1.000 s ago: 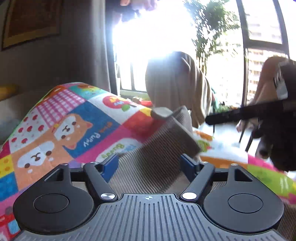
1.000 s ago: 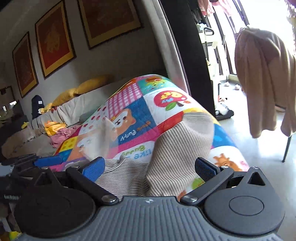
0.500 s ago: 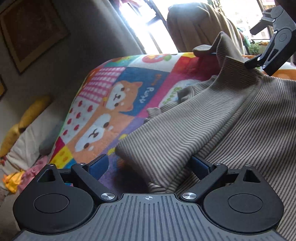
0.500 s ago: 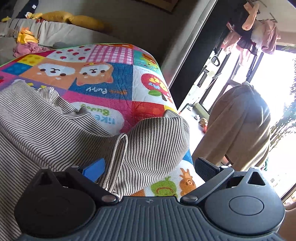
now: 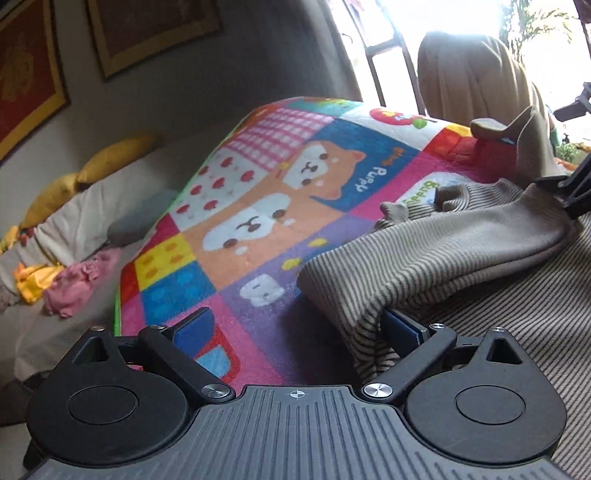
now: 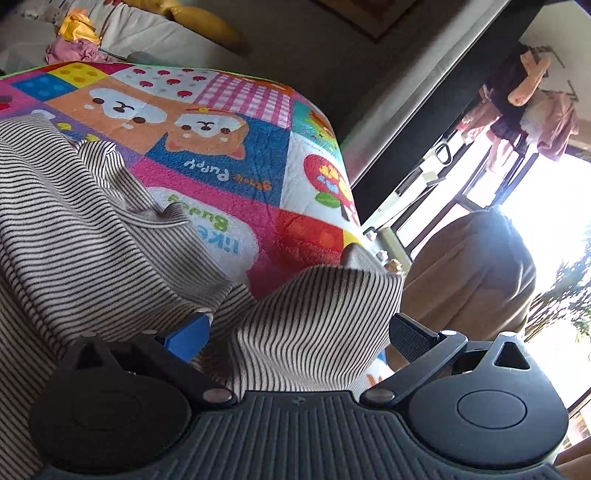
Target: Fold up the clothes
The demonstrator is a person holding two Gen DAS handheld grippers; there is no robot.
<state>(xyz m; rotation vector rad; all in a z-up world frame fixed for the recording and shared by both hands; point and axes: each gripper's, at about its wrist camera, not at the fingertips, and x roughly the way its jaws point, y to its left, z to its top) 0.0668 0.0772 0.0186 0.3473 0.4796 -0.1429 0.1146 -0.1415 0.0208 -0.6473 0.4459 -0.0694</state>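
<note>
A beige striped garment (image 5: 461, 251) lies on a colourful cartoon quilt (image 5: 280, 192). A folded sleeve or edge of it reaches my left gripper (image 5: 299, 328), whose jaws stand wide open; the cloth drapes over the right finger (image 5: 404, 332). In the right wrist view the same striped garment (image 6: 92, 221) lies bunched, with a fold (image 6: 314, 325) resting between the open jaws of my right gripper (image 6: 299, 332). Part of the right gripper (image 5: 569, 188) shows at the right edge of the left wrist view.
A sofa with yellow cushions (image 5: 110, 158) and pink and yellow clothes (image 5: 74, 280) stands left of the quilt. A beige cloth hangs over a chair (image 6: 476, 273) by the bright window. Clothes hang on a rack (image 6: 524, 110). Framed pictures (image 5: 147, 33) hang on the wall.
Both grippers have swung and lowered over the quilt. The striped garment has been laid down with one part folded over. The left gripper view shifted left, toward the sofa.
</note>
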